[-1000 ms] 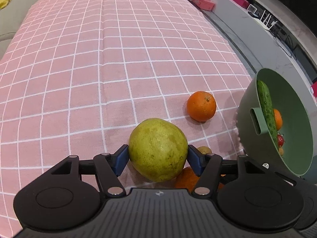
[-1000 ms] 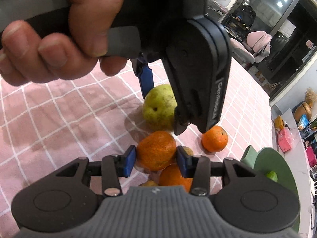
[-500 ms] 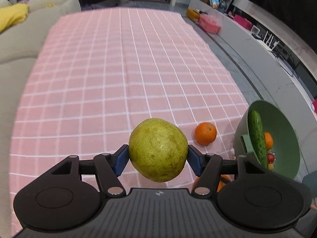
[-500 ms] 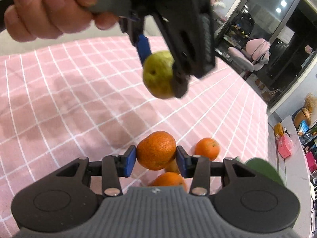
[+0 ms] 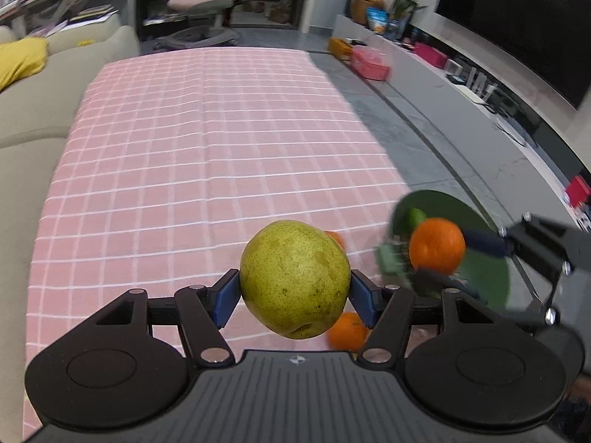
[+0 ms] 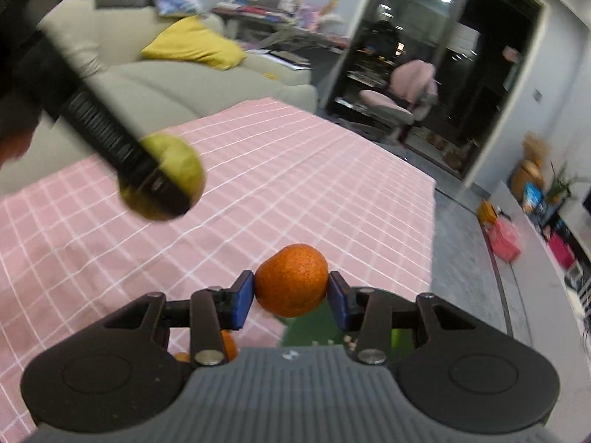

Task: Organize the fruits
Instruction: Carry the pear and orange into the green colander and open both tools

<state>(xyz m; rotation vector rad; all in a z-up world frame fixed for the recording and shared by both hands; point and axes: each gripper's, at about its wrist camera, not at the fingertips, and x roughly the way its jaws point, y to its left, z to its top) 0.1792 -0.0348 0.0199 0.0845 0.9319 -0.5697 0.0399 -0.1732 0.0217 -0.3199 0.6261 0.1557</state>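
Two grippers each held a fruit above the pink checked cloth (image 5: 207,155); the left gripper (image 5: 294,295) was clamped on a yellow-green pear (image 5: 294,277); the right gripper (image 6: 291,297) pinched an orange (image 6: 291,283) over the green bowl (image 5: 484,284) at the cloth's right edge; more oranges (image 5: 345,330) lay on the cloth below the pear.

- The pear (image 5: 294,278) sits between the left gripper (image 5: 294,295) pads, above the tablecloth (image 5: 207,155).
- The orange (image 6: 291,280) sits in the right gripper (image 6: 291,297), apparently over the bowl (image 5: 480,280) (blurred), at the cloth's right edge.
- Two loose oranges (image 5: 347,330) lie below the pear.
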